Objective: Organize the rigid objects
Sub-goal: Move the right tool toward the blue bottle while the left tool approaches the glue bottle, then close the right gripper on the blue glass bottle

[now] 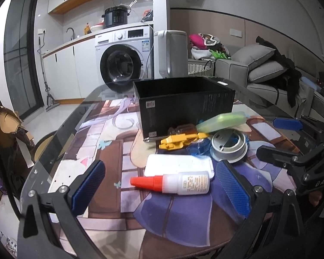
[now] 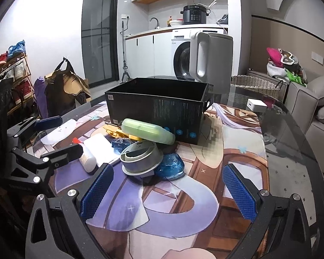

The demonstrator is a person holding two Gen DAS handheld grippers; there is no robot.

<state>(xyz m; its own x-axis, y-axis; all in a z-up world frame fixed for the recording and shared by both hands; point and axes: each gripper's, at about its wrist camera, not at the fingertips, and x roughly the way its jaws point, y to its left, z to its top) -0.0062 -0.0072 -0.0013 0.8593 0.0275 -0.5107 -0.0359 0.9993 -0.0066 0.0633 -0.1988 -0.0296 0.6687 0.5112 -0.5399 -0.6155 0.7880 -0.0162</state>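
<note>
An open black box (image 1: 183, 103) (image 2: 157, 105) stands on the printed mat. In front of it lies a pile: a green case (image 1: 223, 119) (image 2: 148, 130), a yellow tool (image 1: 177, 141) (image 2: 123, 133), a grey round holder (image 1: 229, 143) (image 2: 140, 157), a blue clear piece (image 2: 170, 166), a white flat box (image 1: 179, 164) (image 2: 101, 146), and a white glue bottle (image 1: 177, 182) (image 2: 86, 156) with a red cap. My left gripper (image 1: 162, 185) is open, its fingers on either side of the bottle. My right gripper (image 2: 168, 192) is open and empty, just before the grey holder.
The glass table edge (image 1: 60, 129) curves on the left. A small white cube (image 2: 256, 105) sits at the far right of the table. A white appliance (image 2: 211, 60) stands behind the box. A sofa (image 1: 270, 73) is on the right, a shoe rack (image 2: 13, 73) on the left.
</note>
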